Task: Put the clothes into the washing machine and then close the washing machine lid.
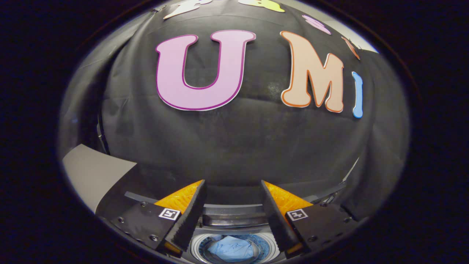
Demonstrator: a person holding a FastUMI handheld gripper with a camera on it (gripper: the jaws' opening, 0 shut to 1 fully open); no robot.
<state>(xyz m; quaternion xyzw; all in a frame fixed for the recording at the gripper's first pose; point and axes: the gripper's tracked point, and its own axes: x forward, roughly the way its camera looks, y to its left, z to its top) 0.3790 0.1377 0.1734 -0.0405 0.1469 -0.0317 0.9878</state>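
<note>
Clothes (231,248), a crumpled light-blue bundle, lie inside the round drum (261,245) of a top-loading washing machine (234,216), seen from above through the open mouth of the tub. The pale ring of the tub opening (195,245) circles the bundle, and the speckled blue inner wall of the drum shows around the fabric. The bundle sits low between the two fingers of the hand-held gripper (232,190), below their tips and near their bases.

The gripper's fingers are spread apart with a clear gap between them and nothing pinched; neither finger touches the clothes. Each finger carries a small square black-and-white marker (169,213) on its upper face. Between the fingers, just beyond the tub opening, runs the machine's dark, glossy rear panel (233,219), edged by a lighter grey band that curves along the back of the machine. Whether that panel is the lid or a control strip cannot be told.

Beyond the fingertips rises the booth's black cloth wall (234,146), creased with fold lines. To the left of the fingers, a pale grey flat surface (91,172) juts in at an angle, next to the cloth. On the right side, a thin light strip (351,169) shows where the cloth wall ends.
</note>
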